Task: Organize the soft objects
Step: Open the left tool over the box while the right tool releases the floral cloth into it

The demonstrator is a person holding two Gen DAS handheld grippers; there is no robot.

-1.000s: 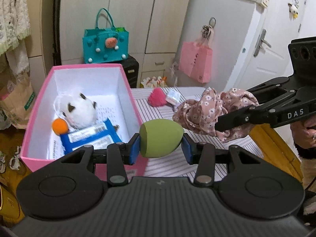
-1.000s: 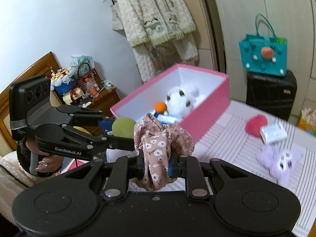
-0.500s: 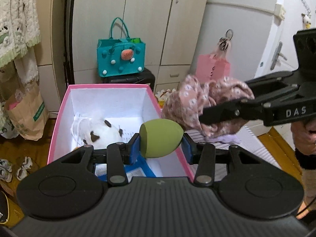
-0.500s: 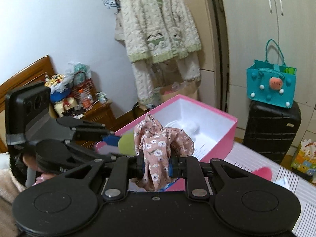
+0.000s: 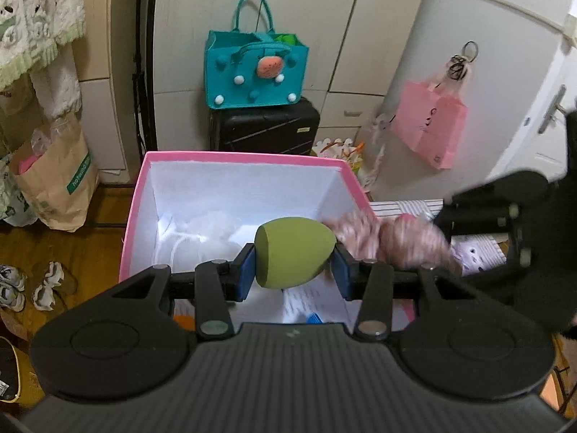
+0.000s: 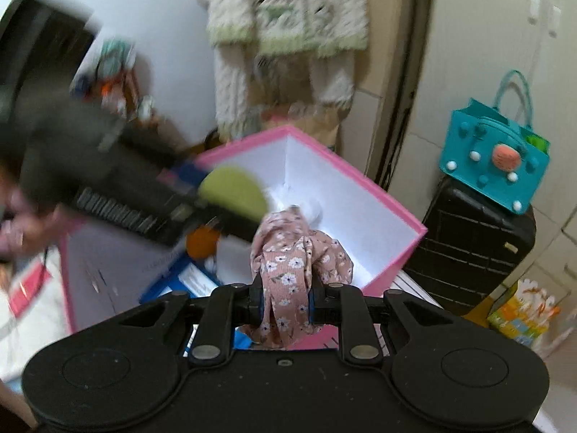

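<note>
hidden: box floor mostly blocked by both tools; a white fluffy lump (image 5: 202,232), an orange ball (image 6: 202,243) and a blue flat packet (image 6: 187,278) show only in part. Right tool is motion-smeared in the left wrist view, left tool smeared in the right wrist view.
left gripper (image 5: 294,267): blue pads pinching an olive-green egg-shaped foam sponge (image 5: 294,250), held above the box opening, not touching walls.
box: open pink cardboard box with white inner walls (image 5: 245,180); rim clear all round, top open, far-left part of the floor looks free.
right gripper (image 6: 285,303): pads pressed tight on a dusty-pink floral fabric scrunchie (image 6: 292,263); cloth bunches up above the pads and hangs a little below them. It sits over the box's right rim, just beside the sponge.
edges: striped tabletop (image 5: 407,207) cut off at right behind the right tool.
background: teal felt tote bag (image 5: 256,72) on a black hard-shell suitcase (image 5: 265,128) behind the box; pink paper bag (image 5: 429,128) hanging at right.
</note>
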